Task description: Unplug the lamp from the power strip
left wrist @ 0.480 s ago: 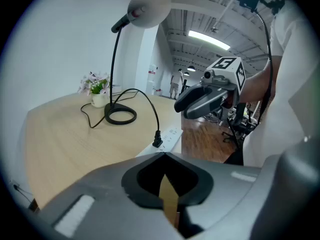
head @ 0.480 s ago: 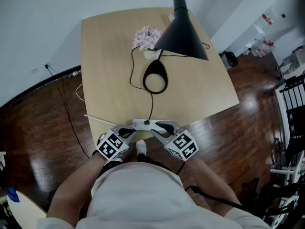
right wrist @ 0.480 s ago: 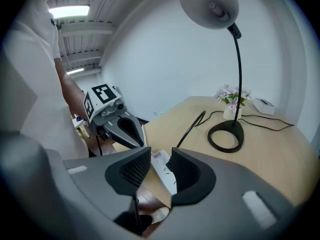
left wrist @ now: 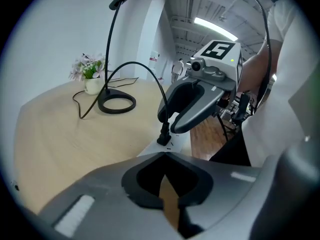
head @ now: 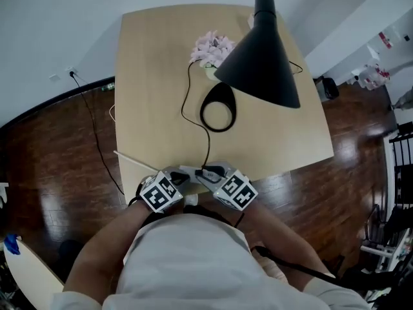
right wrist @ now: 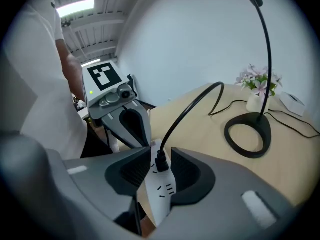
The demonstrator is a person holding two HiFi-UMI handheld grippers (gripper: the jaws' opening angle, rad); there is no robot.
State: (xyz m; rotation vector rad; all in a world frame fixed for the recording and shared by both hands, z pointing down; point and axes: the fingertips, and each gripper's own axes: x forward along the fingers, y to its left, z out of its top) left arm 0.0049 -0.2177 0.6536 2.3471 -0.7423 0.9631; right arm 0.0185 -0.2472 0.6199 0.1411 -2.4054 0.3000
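The white power strip lies at the table's front edge, with the lamp's black plug standing in it. The cord runs back to the lamp's ring base under the black cone shade. My right gripper is open, its jaws on either side of the plug and across the strip. My left gripper is shut, its tips at the strip's near end; whether they touch it is hidden. In the head view the left gripper and right gripper sit close together.
A small pot of pink flowers stands behind the lamp base, with a white box near it. The table ends just under the strip, with dark wood floor below. A cable trails across the floor from a wall socket.
The two grippers have drawn closer together over the strip. My right gripper has slid left onto the plug. The head camera has shifted, so the table and lamp sit slightly further right.
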